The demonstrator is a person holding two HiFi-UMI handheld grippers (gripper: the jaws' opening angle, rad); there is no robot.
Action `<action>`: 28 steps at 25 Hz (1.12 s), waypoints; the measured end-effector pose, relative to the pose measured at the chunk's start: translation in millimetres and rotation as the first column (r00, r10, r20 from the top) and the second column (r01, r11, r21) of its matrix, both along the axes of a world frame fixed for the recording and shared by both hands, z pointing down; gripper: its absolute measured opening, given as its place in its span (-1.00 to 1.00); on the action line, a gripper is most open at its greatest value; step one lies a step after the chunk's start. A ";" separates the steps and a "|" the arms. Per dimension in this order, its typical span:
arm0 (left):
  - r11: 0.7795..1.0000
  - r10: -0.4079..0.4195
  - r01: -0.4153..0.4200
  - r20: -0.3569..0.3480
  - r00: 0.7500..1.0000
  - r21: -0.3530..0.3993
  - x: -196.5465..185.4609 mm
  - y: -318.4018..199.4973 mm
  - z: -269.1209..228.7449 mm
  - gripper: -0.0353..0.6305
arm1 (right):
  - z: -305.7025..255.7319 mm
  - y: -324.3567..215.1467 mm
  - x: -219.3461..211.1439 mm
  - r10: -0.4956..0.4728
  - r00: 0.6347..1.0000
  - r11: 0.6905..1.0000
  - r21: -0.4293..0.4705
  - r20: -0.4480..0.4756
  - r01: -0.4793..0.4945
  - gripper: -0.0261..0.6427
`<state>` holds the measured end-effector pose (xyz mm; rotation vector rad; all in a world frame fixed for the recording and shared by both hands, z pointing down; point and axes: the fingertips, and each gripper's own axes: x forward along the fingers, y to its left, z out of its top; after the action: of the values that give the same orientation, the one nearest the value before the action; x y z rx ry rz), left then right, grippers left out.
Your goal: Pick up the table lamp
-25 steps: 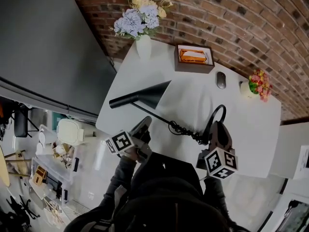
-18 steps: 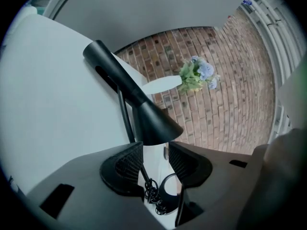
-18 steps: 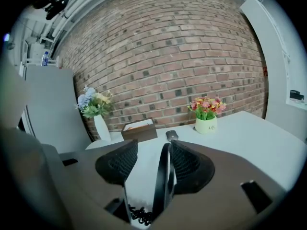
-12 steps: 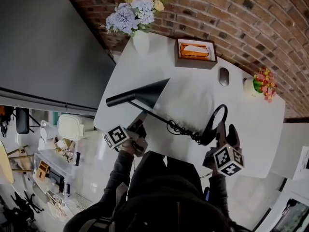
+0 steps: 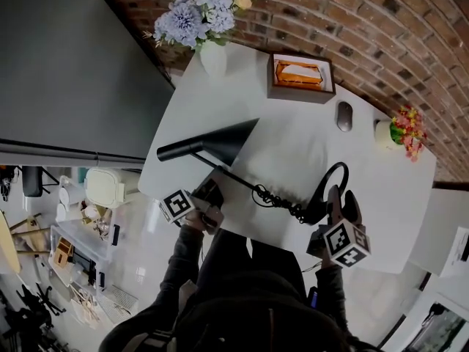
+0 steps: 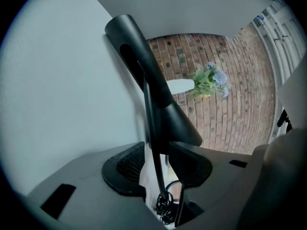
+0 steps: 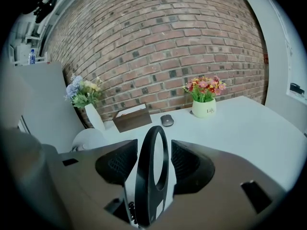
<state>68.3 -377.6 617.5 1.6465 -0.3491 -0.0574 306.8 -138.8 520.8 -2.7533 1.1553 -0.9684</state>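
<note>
1. The fingers of the left gripper stand apart, having just been opening. The thin stem of the table lamp passes between them, with a gap on each side.
2. The right gripper has also just been opening. Its fingers are spread around the lamp's ring base, which stands on edge between them, unclamped.
3. The lamp lies on its side on the white counter. Its black cone shade points toward the vase of flowers, and a coiled cord lies along the stem.
4. A tissue box, a mouse and a flower pot sit along the counter's far edge by the brick wall.
</note>
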 end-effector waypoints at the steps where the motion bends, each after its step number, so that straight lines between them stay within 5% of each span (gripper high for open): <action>1: 1.000 -0.004 0.004 -0.020 1.000 -0.009 2.3 -0.2 -2.2 -0.42 | 1.8 -1.0 0.7 -0.003 1.000 1.000 -0.004 0.004 0.003 -0.39; 13: 0.998 -0.028 0.022 -0.085 0.996 -0.061 12.6 -8.8 -3.6 -0.49 | 20.6 -10.3 12.6 0.012 0.999 0.999 -0.046 0.038 -0.011 -0.39; 20: 0.997 -0.036 0.032 -0.065 0.997 -0.065 13.3 -9.4 -0.8 -0.54 | 28.7 -13.1 12.4 -0.004 0.997 0.998 -0.061 0.073 0.009 -0.39; 21: 0.997 -0.042 0.038 -0.054 0.998 -0.070 13.3 -10.1 1.1 -0.74 | 29.8 -13.9 12.1 -0.008 0.997 0.998 -0.064 0.074 0.013 -0.41; 28: 0.996 -0.052 0.049 -0.036 0.998 -0.075 12.1 -12.2 6.2 -0.74 | 34.9 -23.1 8.3 -0.031 0.997 0.995 -0.096 0.070 0.038 -0.76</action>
<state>80.3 -389.8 623.7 1.5616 -0.3599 -0.1117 315.1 -161.9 555.7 -2.7583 1.1802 -1.1427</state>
